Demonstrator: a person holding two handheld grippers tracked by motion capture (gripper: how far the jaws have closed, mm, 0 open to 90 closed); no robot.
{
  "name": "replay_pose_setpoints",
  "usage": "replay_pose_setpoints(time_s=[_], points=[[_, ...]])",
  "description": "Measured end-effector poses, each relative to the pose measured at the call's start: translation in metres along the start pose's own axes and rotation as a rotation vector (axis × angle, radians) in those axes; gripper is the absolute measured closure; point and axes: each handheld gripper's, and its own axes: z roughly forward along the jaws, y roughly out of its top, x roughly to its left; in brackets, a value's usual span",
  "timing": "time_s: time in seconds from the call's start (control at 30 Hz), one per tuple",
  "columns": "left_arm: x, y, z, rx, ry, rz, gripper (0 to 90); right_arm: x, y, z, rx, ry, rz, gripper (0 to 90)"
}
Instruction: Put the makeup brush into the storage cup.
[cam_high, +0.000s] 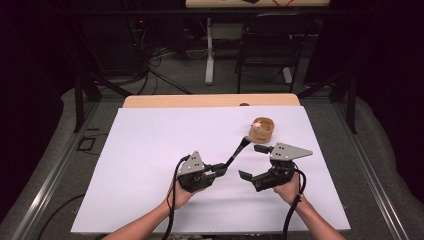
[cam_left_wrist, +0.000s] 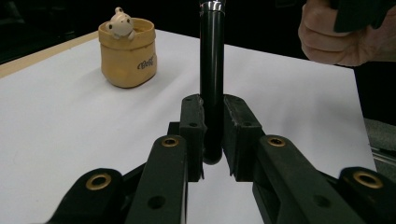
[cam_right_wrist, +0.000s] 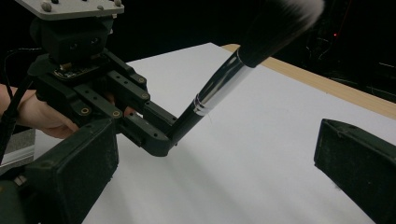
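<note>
A makeup brush (cam_high: 236, 153) with a black handle, a silver ferrule and dark bristles slants up off the white sheet. My left gripper (cam_high: 220, 168) is shut on the handle's lower end. In the left gripper view the handle (cam_left_wrist: 212, 70) stands upright between the pads of that gripper (cam_left_wrist: 212, 109). My right gripper (cam_high: 253, 161) is just right of the brush, jaws wide open and empty. In the right gripper view its own jaws (cam_right_wrist: 215, 144) frame the brush (cam_right_wrist: 219, 84) and the left gripper (cam_right_wrist: 140, 121). A tan pouch-shaped pot (cam_high: 263, 128) stands beyond the bristles.
A white sheet (cam_high: 150, 150) covers the table, with a wooden edge (cam_high: 210, 100) at the back. A small pale figurine (cam_left_wrist: 119, 21) peeks out of the pot (cam_left_wrist: 127, 53). A dark chair (cam_high: 270, 45) and a white table leg (cam_high: 209, 50) stand behind the table.
</note>
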Motion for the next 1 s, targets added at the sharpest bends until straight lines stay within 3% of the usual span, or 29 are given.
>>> replay_pose_setpoints(time_s=[0.13,0.5,0.73,1.0], points=[[0.000,0.000,0.001,-0.002,-0.004,-0.002,78.8,0.000,0.003,0.007,-0.008,0.005,0.003,0.8],[0.000,0.000,0.002,-0.004,-0.002,-0.002,78.8,0.000,0.006,0.019,-0.029,0.010,0.017,16.4],[0.000,0.000,0.002,-0.004,0.002,0.000,78.8,-0.003,0.004,0.021,-0.042,0.001,0.054,38.1],[-0.001,-0.001,0.005,0.005,-0.001,0.001,78.8,-0.004,0.003,0.022,-0.044,0.015,0.070,55.1]])
